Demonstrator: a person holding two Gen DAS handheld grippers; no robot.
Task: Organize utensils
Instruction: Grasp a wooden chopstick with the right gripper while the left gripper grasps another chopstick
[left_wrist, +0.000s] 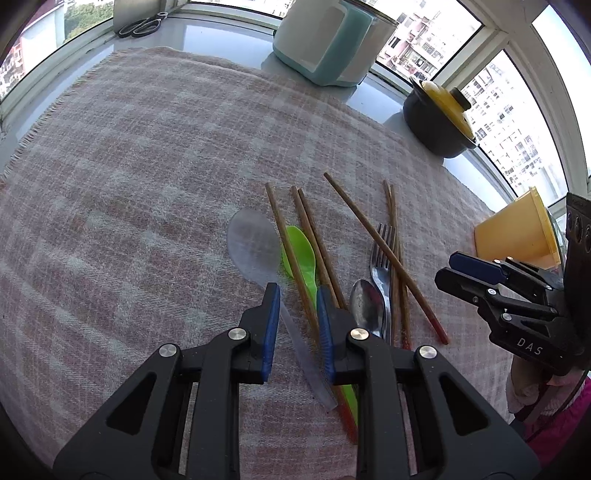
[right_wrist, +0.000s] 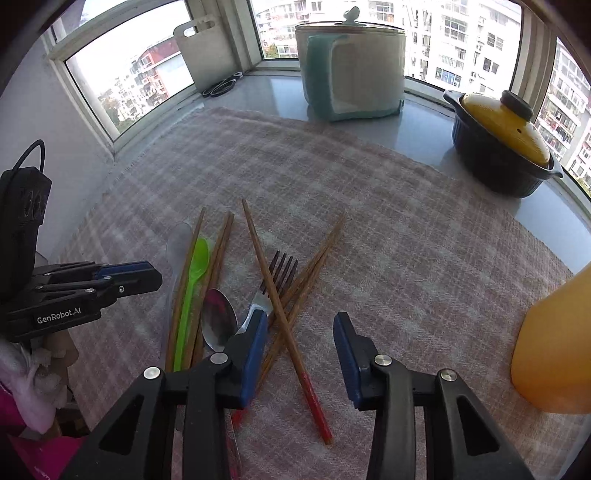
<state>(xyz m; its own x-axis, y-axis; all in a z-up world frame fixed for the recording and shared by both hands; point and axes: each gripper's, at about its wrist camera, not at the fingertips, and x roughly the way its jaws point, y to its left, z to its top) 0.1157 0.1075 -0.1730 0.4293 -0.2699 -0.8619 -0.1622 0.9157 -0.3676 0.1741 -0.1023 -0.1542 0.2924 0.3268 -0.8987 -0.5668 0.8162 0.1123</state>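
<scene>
1. The left gripper (left_wrist: 297, 301), fingers spread, is straddling the clear spoon (left_wrist: 255, 245) amid utensils heaped on the cloth (left_wrist: 129, 166).
2. The right gripper (right_wrist: 299, 334), spread, is hovering over crossed chopsticks (right_wrist: 280, 314).
3. Closing risks snagging the neighbouring green spoon (left_wrist: 301, 251).

clear spoon (left_wrist: 255, 245): motion-blurred, handle partly hidden between left gripper (left_wrist: 297, 308) fingers | yellow cup (right_wrist: 554, 343): cut off by right edge | fork (right_wrist: 275, 284): handle hidden under right gripper (right_wrist: 299, 336) finger | chopsticks (right_wrist: 291, 321): red ends partly covered
</scene>
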